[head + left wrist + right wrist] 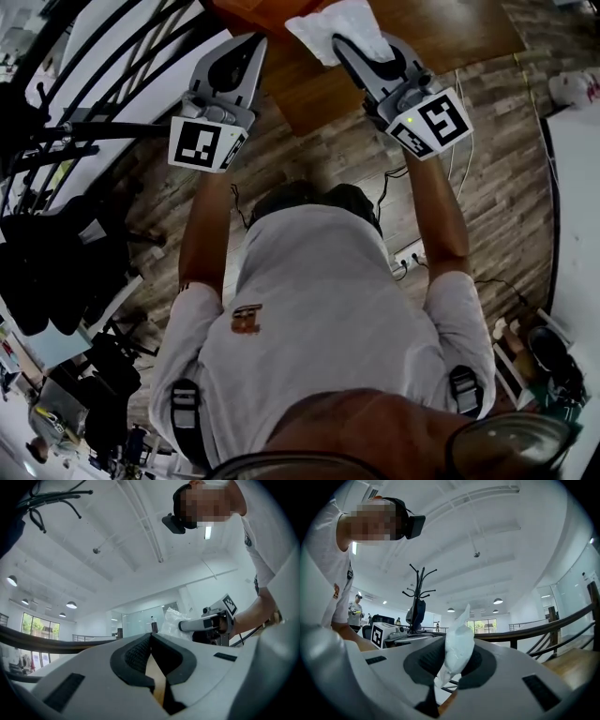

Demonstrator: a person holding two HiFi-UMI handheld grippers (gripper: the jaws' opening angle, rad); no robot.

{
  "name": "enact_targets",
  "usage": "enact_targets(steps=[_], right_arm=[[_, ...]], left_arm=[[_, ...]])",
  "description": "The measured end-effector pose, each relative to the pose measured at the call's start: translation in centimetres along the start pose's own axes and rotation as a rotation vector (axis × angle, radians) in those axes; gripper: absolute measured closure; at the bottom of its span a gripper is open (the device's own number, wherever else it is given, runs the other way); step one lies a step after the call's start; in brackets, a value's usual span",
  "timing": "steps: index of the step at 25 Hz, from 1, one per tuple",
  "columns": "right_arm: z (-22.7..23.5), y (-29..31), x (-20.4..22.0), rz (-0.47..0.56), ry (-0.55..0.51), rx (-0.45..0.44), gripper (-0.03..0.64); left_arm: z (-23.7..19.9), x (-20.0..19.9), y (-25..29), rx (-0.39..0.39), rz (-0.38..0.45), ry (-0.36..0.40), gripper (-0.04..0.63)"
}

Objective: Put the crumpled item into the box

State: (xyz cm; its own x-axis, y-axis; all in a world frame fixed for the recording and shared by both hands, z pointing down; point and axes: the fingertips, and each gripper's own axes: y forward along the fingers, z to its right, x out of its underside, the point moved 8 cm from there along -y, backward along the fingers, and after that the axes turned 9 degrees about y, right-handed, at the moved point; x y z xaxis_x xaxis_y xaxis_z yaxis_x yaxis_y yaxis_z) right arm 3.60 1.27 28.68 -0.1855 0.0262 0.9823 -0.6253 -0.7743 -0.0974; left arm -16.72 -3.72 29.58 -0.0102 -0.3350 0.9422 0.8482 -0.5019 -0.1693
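The crumpled item is a white, thin, bag-like wad. My right gripper is shut on it and holds it out in front of me, over a brown wooden surface. In the right gripper view the wad stands up between the black pads of the right gripper. My left gripper is held level beside it, jaws together with nothing in them; its pads meet at the tip. From the left gripper view the right gripper and the wad show to the right. An orange edge at the top may be the box.
A black railing runs along the left. A power strip with cables lies on the plank floor under my right arm. A white table edge is at the right. A coat rack and a distant person stand behind.
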Motion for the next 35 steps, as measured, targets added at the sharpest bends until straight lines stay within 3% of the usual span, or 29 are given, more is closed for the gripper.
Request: enact_targets(steps=[12, 20, 27, 35], right_arm=[[8.2, 5.7, 0.0, -0.133, -0.021, 0.028, 0.548], [16.0, 10.3, 1.3, -0.221, -0.037, -0.051, 0.548], [21.9, 11.0, 1.3, -0.281, -0.040, -0.135, 0.548], [24.1, 14.6, 4.2, -0.425, -0.091, -0.232, 0.548]], left_arm=[[-4.0, 3.5, 5.4, -0.045, -0.044, -0.026, 0.577], [-6.8, 6.0, 10.4, -0.126, -0.089, -0.013, 0.577], [-5.9, 7.7, 15.3, -0.180, -0.114, 0.006, 0.577], [-6.6, 10.3, 16.8, -0.206, -0.160, 0.008, 0.576]])
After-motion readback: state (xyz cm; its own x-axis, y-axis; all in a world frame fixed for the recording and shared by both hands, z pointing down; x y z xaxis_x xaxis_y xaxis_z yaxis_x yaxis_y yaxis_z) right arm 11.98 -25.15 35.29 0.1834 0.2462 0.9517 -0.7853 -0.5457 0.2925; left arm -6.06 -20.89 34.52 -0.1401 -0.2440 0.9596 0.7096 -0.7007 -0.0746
